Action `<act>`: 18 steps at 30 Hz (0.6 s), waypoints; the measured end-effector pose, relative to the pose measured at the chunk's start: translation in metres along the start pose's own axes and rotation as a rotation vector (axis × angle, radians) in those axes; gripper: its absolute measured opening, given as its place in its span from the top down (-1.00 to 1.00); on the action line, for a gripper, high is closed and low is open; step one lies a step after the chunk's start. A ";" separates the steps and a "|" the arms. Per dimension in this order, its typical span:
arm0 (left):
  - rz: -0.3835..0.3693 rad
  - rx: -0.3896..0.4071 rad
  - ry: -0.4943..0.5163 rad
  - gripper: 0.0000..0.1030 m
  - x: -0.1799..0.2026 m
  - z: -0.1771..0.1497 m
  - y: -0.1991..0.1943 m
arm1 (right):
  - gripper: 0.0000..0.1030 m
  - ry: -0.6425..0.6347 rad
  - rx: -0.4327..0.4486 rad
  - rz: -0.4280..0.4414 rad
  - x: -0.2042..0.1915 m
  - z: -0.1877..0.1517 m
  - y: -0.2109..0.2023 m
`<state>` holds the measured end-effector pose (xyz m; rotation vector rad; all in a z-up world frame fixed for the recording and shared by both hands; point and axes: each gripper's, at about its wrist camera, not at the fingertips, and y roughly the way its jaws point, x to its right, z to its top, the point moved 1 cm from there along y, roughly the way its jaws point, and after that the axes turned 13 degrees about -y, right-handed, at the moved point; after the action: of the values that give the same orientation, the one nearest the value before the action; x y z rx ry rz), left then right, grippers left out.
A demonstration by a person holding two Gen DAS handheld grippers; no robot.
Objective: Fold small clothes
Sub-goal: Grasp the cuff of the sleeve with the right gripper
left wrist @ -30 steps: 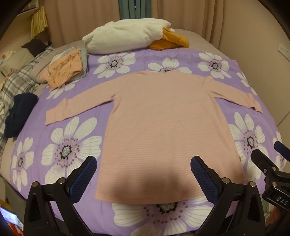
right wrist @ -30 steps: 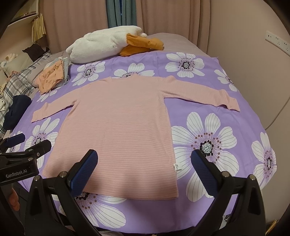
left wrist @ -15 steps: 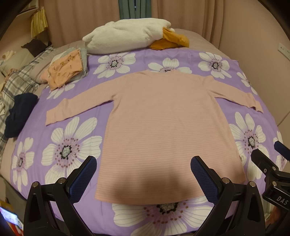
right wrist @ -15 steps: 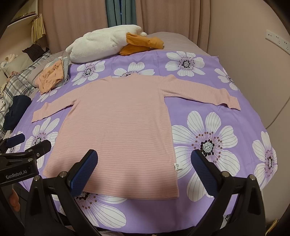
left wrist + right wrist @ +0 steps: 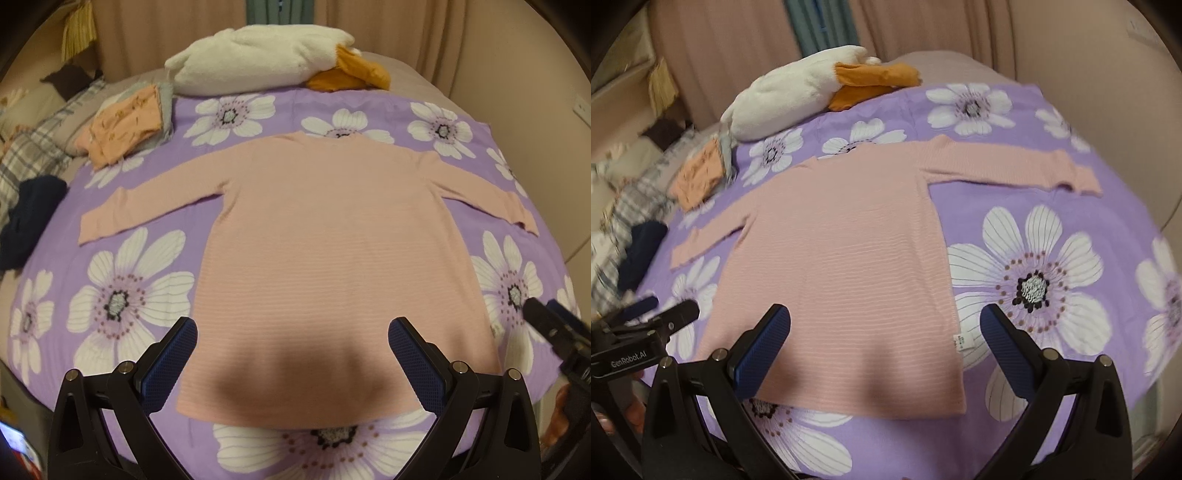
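Note:
A pink long-sleeved striped shirt [image 5: 332, 236] lies flat, sleeves spread, on a purple flowered cover [image 5: 122, 295]. It also shows in the right wrist view [image 5: 842, 251], with a small white tag near its hem's right corner. My left gripper [image 5: 291, 354] is open and empty, hovering above the shirt's hem. My right gripper [image 5: 884, 347] is open and empty above the hem's right part. Each gripper shows at the edge of the other's view.
A white plush toy with orange parts [image 5: 266, 59] lies at the far end of the bed. A folded orange garment [image 5: 125, 122] and a dark blue one [image 5: 29, 218] lie at the left, by plaid bedding. A wall runs along the right.
Both grippers have moved forward toward the shirt's hem, so the shirt looks larger. The right wrist view has tilted and is blurred by motion. Both stay open.

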<state>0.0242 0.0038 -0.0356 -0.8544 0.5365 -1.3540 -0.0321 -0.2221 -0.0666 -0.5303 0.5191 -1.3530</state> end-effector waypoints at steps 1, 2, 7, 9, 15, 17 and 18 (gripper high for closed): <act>-0.006 0.000 -0.009 -0.98 -0.002 0.002 0.005 | -1.00 0.048 0.008 0.035 0.012 -0.001 0.006; -0.021 -0.019 -0.023 -0.98 -0.005 0.003 0.013 | -1.00 0.090 0.009 0.054 0.025 -0.005 0.011; -0.137 -0.028 -0.127 -0.98 -0.013 0.013 0.041 | -1.00 0.343 0.027 0.155 0.088 -0.023 0.033; -0.167 -0.039 -0.144 -0.98 -0.014 0.017 0.049 | -0.99 0.431 0.048 0.125 0.120 -0.028 0.040; -0.173 -0.012 -0.102 -0.98 -0.007 0.038 0.066 | -0.94 0.628 0.129 0.137 0.197 -0.024 0.064; -0.166 -0.014 -0.098 -0.98 -0.001 0.047 0.073 | -0.88 0.703 0.119 0.141 0.213 -0.020 0.077; -0.161 -0.010 -0.096 -0.98 -0.001 0.050 0.075 | -0.82 0.741 0.127 0.143 0.224 -0.014 0.086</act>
<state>0.1088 0.0154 -0.0646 -0.9824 0.4075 -1.4490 0.0562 -0.4331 -0.1416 0.1359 1.0407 -1.4118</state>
